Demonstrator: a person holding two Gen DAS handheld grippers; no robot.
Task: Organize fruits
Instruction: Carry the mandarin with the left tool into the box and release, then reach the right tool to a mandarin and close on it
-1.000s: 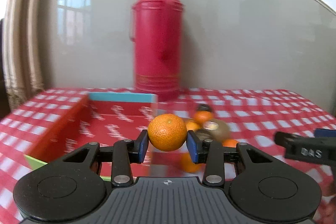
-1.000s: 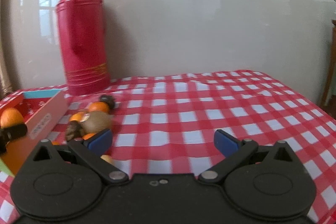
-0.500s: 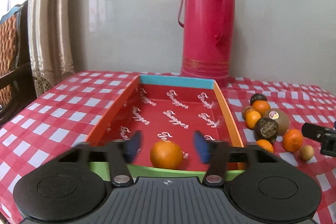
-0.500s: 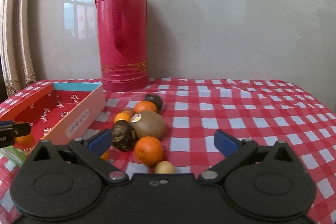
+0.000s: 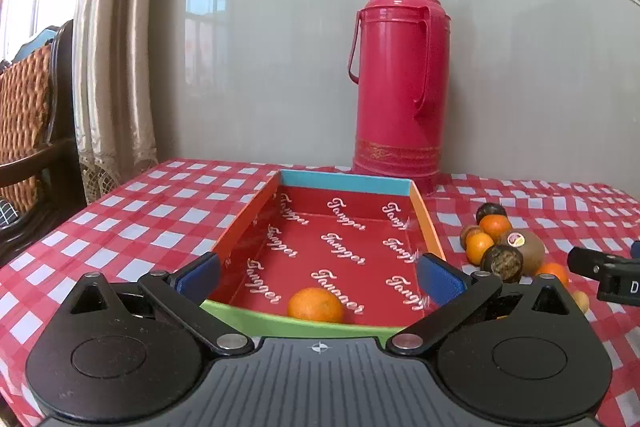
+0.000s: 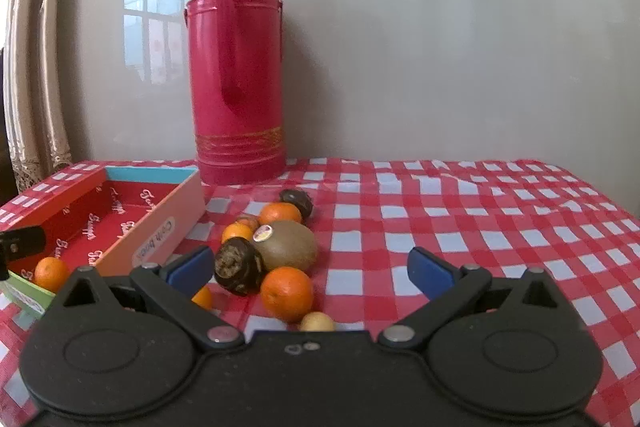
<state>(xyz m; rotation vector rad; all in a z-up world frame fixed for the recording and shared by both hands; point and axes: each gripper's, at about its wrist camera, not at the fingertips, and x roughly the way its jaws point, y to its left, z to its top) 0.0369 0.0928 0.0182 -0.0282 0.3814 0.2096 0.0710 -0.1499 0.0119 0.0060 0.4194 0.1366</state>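
Observation:
A tangerine (image 5: 316,304) lies inside the red cardboard box (image 5: 431,227) near its green front wall; it also shows in the right wrist view (image 6: 51,273). My left gripper (image 5: 320,277) is open and empty, just in front of and above the box. My right gripper (image 6: 311,267) is open and empty above a fruit pile: a kiwi with a sticker (image 6: 289,245), a dark passion fruit (image 6: 239,267), a tangerine (image 6: 286,292), a small pale fruit (image 6: 317,322) and more tangerines (image 6: 280,213) behind.
A tall red thermos (image 5: 398,79) stands at the back against the grey wall, right behind the box. The table has a red-and-white checked cloth (image 6: 480,227). A curtain and a wooden chair (image 5: 36,115) stand off the table's left edge.
My left gripper carried the tangerine over the box, opened and let it go; it now rests in the box. My right gripper swung left over the fruit pile, staying open.

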